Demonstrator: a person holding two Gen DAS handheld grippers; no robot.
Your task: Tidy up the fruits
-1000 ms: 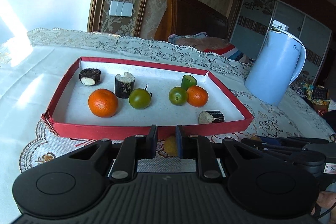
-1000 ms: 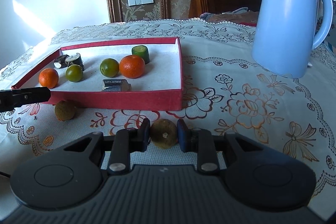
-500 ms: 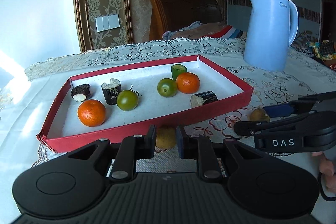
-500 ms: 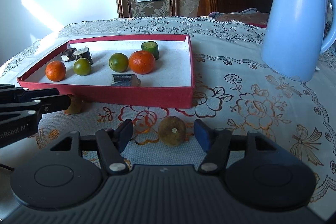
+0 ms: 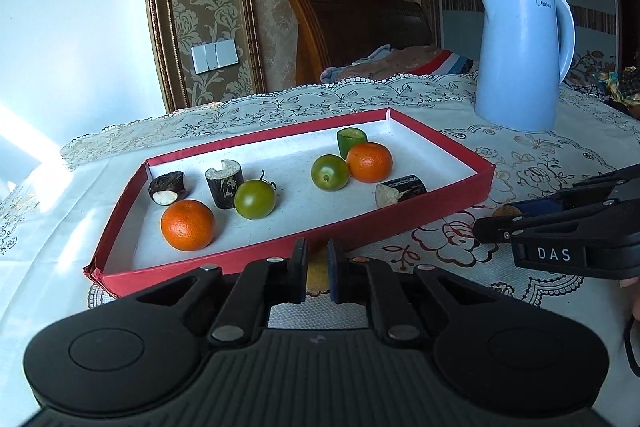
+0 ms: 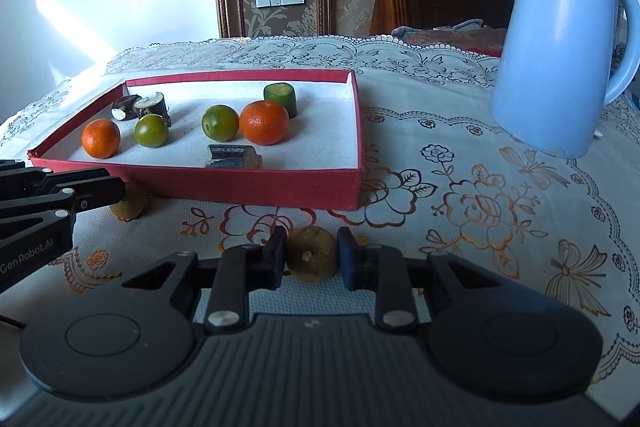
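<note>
Two pairs of tongs, both mine, work over a lace-covered surface [image 6: 480, 155]. A tall blue kettle [image 6: 560, 47] stands at its far right. Left of the kettle lies a shallow red tray [image 6: 240, 183], its long side running across my right-hand view. It holds two oranges, two green fruits and some short cut stalk pieces. My right tongs [image 6: 311, 251] were spread wide around a small brown fruit [image 6: 312, 261] half a second ago. Now they have closed and grip it on both sides, low on the cloth, just in front of the tray's near wall. I judge this a re-grip, leaving that fruit ready to be lifted over the wall into the tray. The fruit is almost round, so it has no real long axis. A pale stem scar faces back toward me. My left tongs [image 5: 317, 259] are closed on nothing. Their view, tilted a second ago, now sits nearly level. A second brown fruit [image 6: 130, 205] lies just past their tips, close against the tray's front wall; I cannot tell whether they touch it.
</note>
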